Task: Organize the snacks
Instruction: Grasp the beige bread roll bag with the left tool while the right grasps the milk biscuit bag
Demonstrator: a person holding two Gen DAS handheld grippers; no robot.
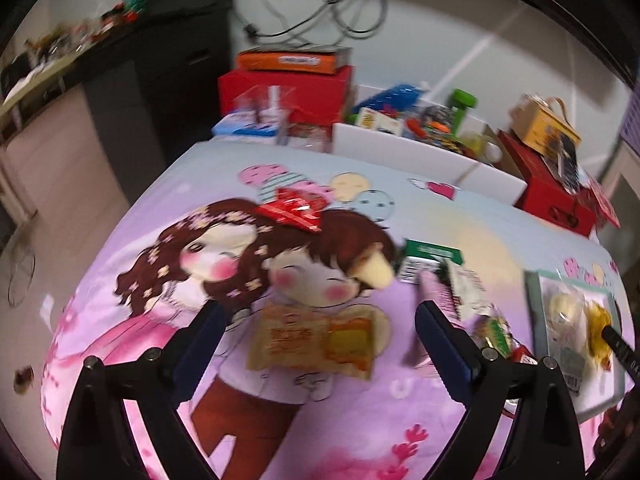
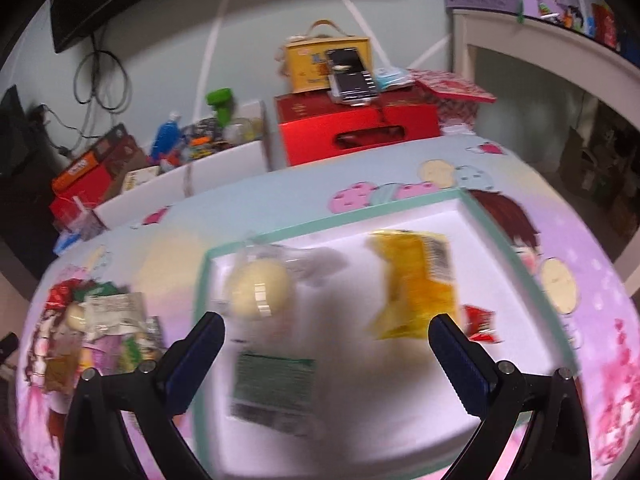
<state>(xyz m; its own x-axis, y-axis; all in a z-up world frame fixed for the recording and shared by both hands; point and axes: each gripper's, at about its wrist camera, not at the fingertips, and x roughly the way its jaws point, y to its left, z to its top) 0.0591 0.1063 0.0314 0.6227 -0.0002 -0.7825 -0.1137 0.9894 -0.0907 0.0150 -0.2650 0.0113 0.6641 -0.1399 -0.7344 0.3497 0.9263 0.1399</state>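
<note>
Partly done, by the look of it: the tray (image 2: 472, 204) with the teal rim already holds a round pale bun (image 2: 258, 286), a yellow packet (image 2: 416, 280), a green-labelled packet (image 2: 272, 384) and, at its right edge, a small red packet (image 2: 480, 322). Still loose on the printed cloth (image 1: 120, 280) are an orange biscuit packet (image 1: 312, 336), a red wrapper (image 1: 294, 210), a bun (image 1: 370, 270) and a heap of mixed packets (image 1: 452, 280) beside the tray, so I judge well under half has been sorted. The right gripper (image 2: 326, 334) hangs above the tray with its jaws spread wide and nothing between them; the bun lies just beyond its left finger, the yellow packet just beyond its right one, the green-labelled packet below the gap. The left gripper (image 1: 320, 322) is also wide open and empty, pointing down at the cloth, with the biscuit packet lying flat right in the gap between its fingers, not touched as far as the blur lets me tell. That packet looks like the likely next pick, the tray lying well off to its right
</note>
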